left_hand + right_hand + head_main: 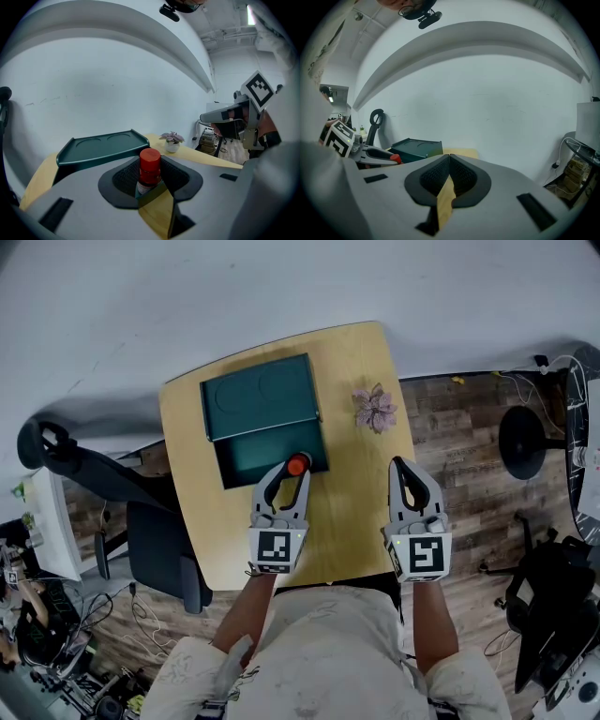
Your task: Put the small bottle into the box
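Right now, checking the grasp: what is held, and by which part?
Left gripper holds the small bottle by its body, below the red cap; right gripper, shut, holds nothing.

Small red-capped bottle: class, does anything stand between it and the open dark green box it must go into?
Nothing visible does. The left gripper holds the small red-capped bottle at the near corner of the open dark green box, its lid tipped back. The pink potted plant stands well aside.
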Motion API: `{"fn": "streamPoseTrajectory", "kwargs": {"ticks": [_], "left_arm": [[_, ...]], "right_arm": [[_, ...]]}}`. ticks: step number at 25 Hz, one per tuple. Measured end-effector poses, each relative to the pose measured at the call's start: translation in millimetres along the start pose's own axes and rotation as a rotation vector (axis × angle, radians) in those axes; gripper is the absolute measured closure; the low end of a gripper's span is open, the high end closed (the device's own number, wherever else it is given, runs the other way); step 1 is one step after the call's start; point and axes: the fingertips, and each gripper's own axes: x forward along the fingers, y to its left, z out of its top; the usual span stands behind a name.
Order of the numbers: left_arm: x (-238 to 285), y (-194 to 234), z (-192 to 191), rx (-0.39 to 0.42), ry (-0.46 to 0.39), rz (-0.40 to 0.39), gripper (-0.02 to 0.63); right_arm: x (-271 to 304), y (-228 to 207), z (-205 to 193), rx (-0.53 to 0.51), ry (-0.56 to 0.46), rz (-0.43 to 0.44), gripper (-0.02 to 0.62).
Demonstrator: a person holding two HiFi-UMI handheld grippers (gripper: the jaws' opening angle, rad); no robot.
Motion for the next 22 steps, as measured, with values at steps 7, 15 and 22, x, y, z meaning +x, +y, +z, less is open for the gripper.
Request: {"fn": "streamPoseTrajectory", "kwargs": {"ticks": [7, 15, 22], "left_arm": [[0.5, -0.9, 0.1, 0.007, -0.012, 0.01, 0.456], [-2.3, -2.0, 4.3, 0.002, -0.03, 0.0, 0.391], [-16.5, 2.2, 4.4, -0.003, -0.038, 0.007, 0.39]], "right_arm": [[-1.6, -0.3, 1.2, -0.002, -0.001, -0.003, 0.58], [-5.5, 2.2, 3.8, -0.001, -0.001, -0.017, 0.58], [-11.7, 14.4, 11.6, -0.026, -0.012, -0.012, 0.58]]}}
